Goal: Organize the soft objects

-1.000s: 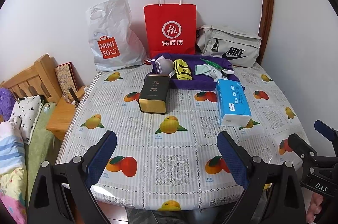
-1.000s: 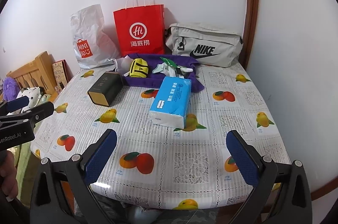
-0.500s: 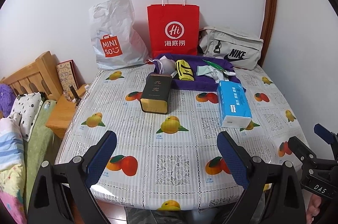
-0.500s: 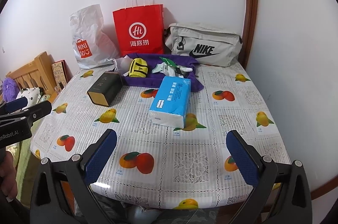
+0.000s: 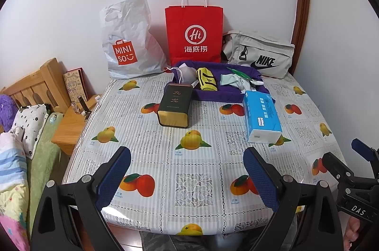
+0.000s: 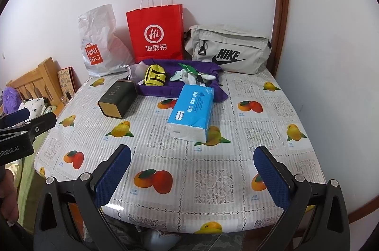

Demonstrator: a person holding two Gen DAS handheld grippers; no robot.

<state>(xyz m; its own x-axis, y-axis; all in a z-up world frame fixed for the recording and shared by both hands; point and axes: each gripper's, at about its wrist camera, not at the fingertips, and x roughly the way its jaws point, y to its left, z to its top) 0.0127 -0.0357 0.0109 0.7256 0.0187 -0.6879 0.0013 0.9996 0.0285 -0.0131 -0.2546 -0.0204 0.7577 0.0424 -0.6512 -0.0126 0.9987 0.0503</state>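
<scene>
Claws: left claw (image 5: pixel 187 171) and right claw (image 6: pixel 192 169) are held spread wide and empty above the near bench (image 5: pixel 194 156) edge. Socks (image 5: pixel 236 81) are seen on purple cloth (image 5: pixel 213 94) at the far side.

White plastic bag (image 5: pixel 129 38): "MINISO". Red paper bag (image 5: pixel 194 33): "Hi", "海底捞". Grey pouch (image 5: pixel 260 53): "NIKE". Dark tin (image 5: pixel 175 105): "九龙". Right gripper (image 5: pixel 355 182) body: "DAS". Left gripper (image 6: pixel 21 130) body: "nRobot.AI".
</scene>
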